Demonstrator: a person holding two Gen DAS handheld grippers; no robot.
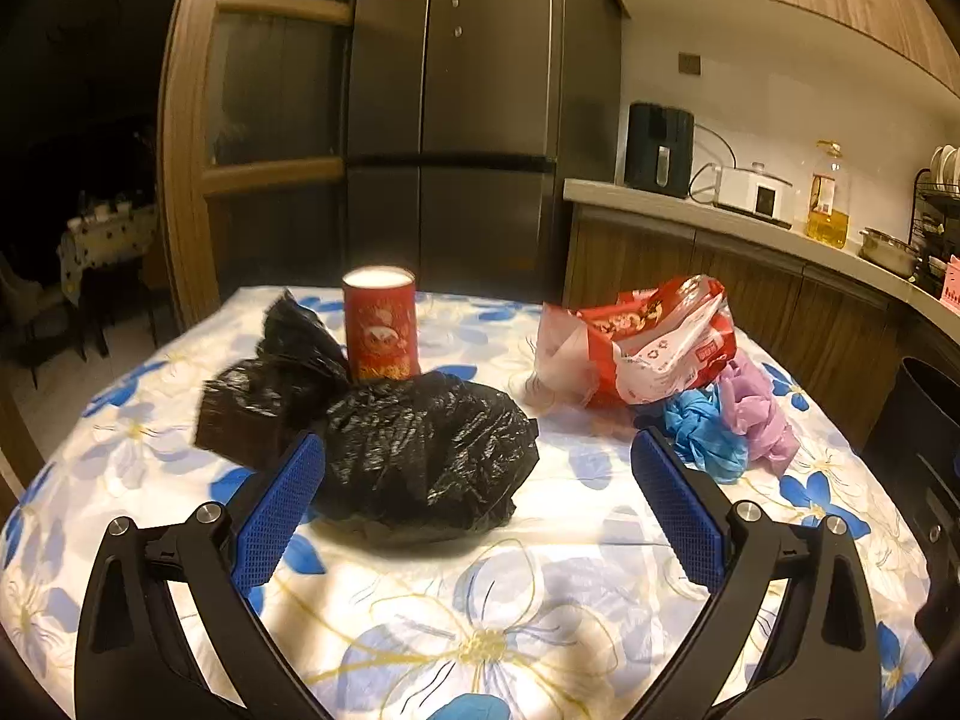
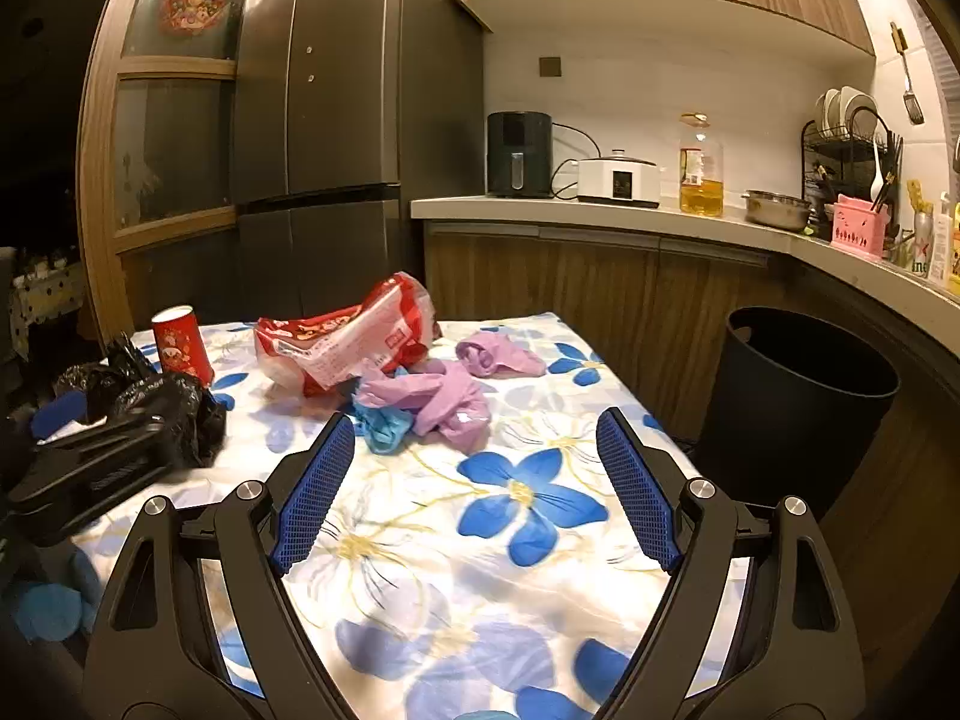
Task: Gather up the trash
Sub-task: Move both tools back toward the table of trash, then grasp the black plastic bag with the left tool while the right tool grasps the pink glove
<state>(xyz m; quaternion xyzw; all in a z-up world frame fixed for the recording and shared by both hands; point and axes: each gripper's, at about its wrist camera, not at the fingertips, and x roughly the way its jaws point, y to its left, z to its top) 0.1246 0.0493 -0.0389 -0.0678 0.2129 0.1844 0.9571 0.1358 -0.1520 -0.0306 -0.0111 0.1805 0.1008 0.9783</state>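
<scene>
The left hand-held gripper (image 1: 477, 468) is wide open right in front of the black bag (image 1: 420, 456) on the table (image 1: 480, 630), just before the red cup (image 1: 379, 324); the bag looks soft, light and crinkly, so pinch a bunched fold, while the right hand-held gripper (image 2: 477, 468) hangs open too.

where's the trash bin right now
The black trash bin stands on the floor off the table's right edge in the right wrist view, below the curved counter; it is open and apart from both grippers.
</scene>
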